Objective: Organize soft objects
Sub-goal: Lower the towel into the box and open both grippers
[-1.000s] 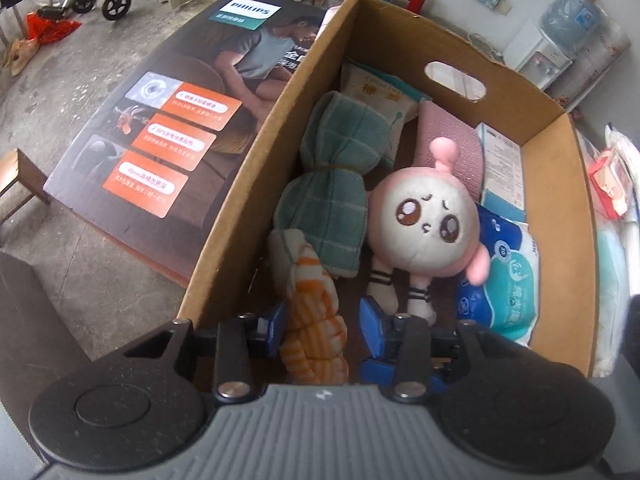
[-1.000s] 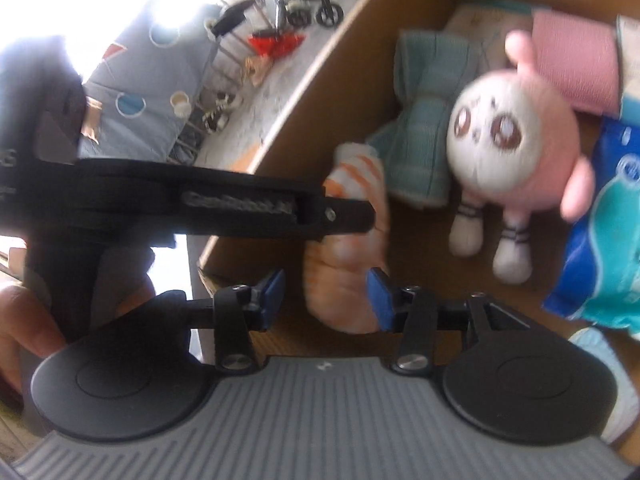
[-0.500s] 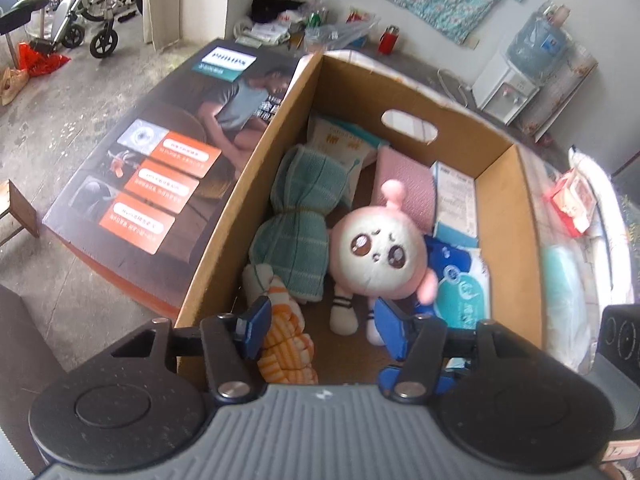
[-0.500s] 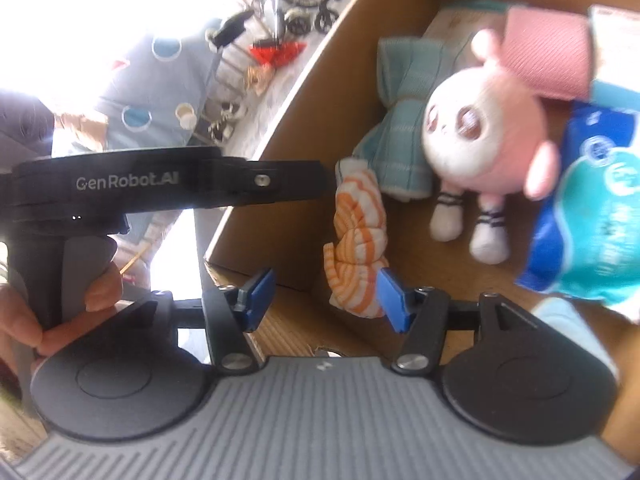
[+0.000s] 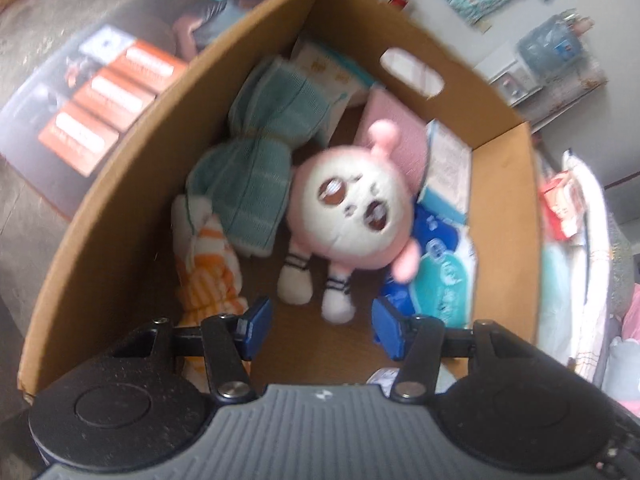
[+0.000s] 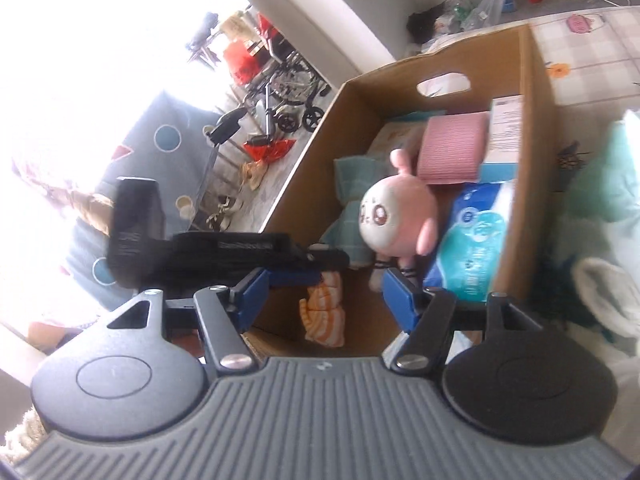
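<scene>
Both claws, left claw [image 5: 320, 326] and right claw [image 6: 322, 294], just widened, empty. Orange striped cloth [image 5: 210, 276] lies in cardboard box [image 5: 120, 208] by left wall; soft, light, floppy — pinch mid-bundle.

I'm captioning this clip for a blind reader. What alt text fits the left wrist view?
An open, empty left claw hangs over a cardboard box holding a pink round-headed plush doll, a tied green towel, an orange striped cloth, a pink folded cloth and blue tissue packs.
</scene>
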`<action>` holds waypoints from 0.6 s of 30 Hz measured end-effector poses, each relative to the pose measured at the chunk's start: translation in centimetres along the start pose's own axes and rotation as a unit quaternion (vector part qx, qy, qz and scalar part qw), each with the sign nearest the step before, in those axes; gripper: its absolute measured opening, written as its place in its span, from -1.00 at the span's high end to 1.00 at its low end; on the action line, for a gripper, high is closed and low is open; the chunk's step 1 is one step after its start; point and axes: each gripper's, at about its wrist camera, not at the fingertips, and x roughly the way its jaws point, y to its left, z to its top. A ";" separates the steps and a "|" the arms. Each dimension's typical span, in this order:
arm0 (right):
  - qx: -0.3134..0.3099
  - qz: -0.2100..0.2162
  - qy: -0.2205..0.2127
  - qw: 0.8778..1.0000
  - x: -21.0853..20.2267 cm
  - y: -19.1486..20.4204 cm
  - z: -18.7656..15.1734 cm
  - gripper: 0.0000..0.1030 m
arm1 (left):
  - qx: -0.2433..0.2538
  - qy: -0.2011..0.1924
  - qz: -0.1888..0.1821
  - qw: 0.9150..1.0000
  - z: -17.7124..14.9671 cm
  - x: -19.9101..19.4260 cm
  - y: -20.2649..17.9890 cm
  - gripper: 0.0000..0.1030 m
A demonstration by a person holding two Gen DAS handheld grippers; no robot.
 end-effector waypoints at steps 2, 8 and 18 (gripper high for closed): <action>0.008 -0.003 -0.002 1.000 -0.4 -0.7 0.1 -0.24 | -0.004 0.014 0.023 1.000 -0.1 0.8 0.4 -0.01; 0.015 -0.009 -0.005 1.000 -0.5 -2.1 0.1 -0.25 | 0.011 0.005 0.081 0.997 0.0 0.3 0.8 -0.10; 0.023 -0.022 -0.030 0.999 -2.3 -3.3 -0.8 -0.37 | 0.067 -0.074 0.037 0.994 -2.3 -3.3 -2.8 -0.33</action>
